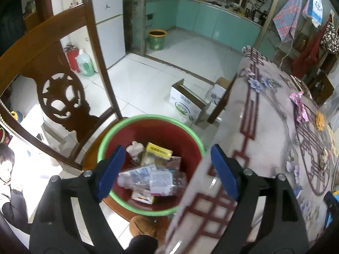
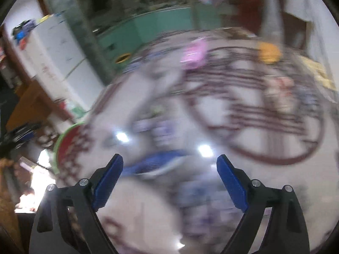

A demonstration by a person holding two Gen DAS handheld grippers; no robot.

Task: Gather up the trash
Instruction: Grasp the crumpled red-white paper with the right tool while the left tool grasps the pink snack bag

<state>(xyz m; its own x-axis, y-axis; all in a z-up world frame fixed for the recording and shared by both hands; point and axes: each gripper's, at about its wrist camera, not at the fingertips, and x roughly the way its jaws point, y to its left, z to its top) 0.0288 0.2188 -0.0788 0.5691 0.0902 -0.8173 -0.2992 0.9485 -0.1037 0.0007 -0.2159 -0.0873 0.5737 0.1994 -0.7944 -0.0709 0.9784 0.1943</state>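
Observation:
A red bin with a green rim (image 1: 110, 135) stands beside the table on a brown wooden seat. It holds a crumpled clear plastic bottle (image 1: 152, 177), a yellow-labelled packet (image 1: 159, 151) and other scraps. My left gripper (image 1: 168, 148) hangs open above the bin with nothing between its blue pads. A pink wrapper (image 1: 299, 108) and a yellow scrap (image 1: 320, 121) lie on the table. The right wrist view is heavily blurred. In it my right gripper (image 2: 169, 157) stands open and empty over the table, the pink wrapper (image 2: 195, 55) far ahead and the bin (image 2: 63, 139) at the left.
The patterned tablecloth (image 1: 264, 137) covers the table on the right. A carved wooden chair (image 1: 53, 67) stands to the left of the bin. Open cardboard boxes (image 1: 186, 103) sit on the tiled floor, with a green bucket (image 1: 156, 39) further off. A blurred blue thing (image 2: 154, 165) lies near my right gripper.

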